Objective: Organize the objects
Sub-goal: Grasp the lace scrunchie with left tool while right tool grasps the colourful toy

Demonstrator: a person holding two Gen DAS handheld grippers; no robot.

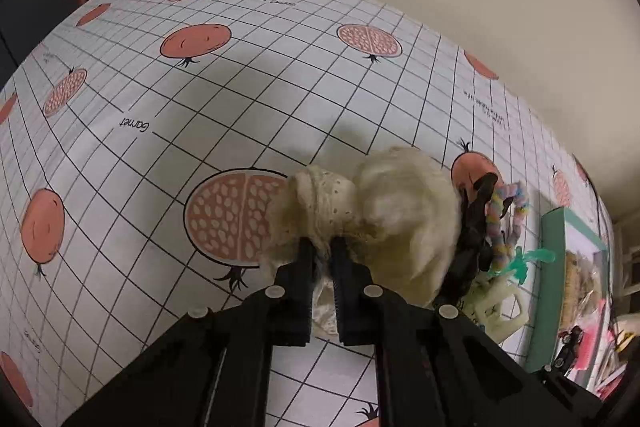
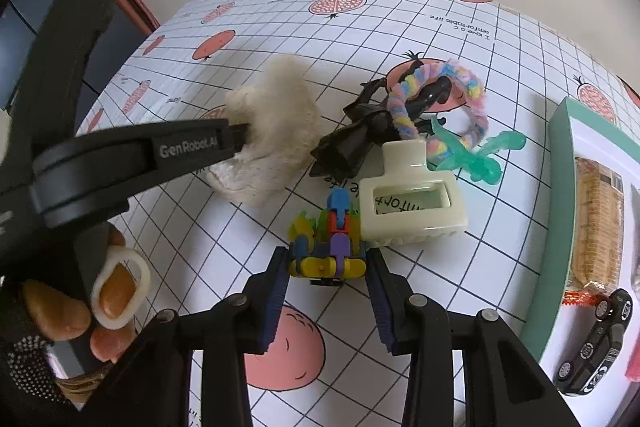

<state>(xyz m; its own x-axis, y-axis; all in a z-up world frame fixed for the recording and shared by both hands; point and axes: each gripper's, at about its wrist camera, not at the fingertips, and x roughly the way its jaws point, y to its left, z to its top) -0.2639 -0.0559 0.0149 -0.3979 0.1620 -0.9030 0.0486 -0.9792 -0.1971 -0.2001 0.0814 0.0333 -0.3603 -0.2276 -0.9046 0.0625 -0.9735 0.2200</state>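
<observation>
1. Left hand-held gripper [image 1: 320, 247] — jaws drawn nearly together, pinching the cream fluffy fabric scrunchie with lace trim [image 1: 372, 211] at its gathered waist. It seems held this way to be lifted clear of the pile; whether it is raised or touches the counter [image 1: 240, 99] cannot be told.
2. Scrunchie, appearance: pale cream, fuzzy pile on one lobe, eyelet lace on the other, soft and bunched.
3. Right hand-held gripper [image 2: 328, 267] — jaws wide apart, flanking the small multicoloured plastic claw clip [image 2: 328, 247] without visibly pressing it; probably lined up for the next pick.
4. Clip pile, near the scrunchie: cream rectangular plastic claw clip [image 2: 412, 203], black glossy bow clip [image 2: 352, 143], pastel twisted pipe-cleaner ring [image 2: 440, 99], translucent green plastic clip [image 2: 480, 159].
5. Teal-rimmed white tray [image 2: 560, 131] at the right edge of the counter, holding a black toy car [image 2: 596, 343] — the likely destination.
</observation>
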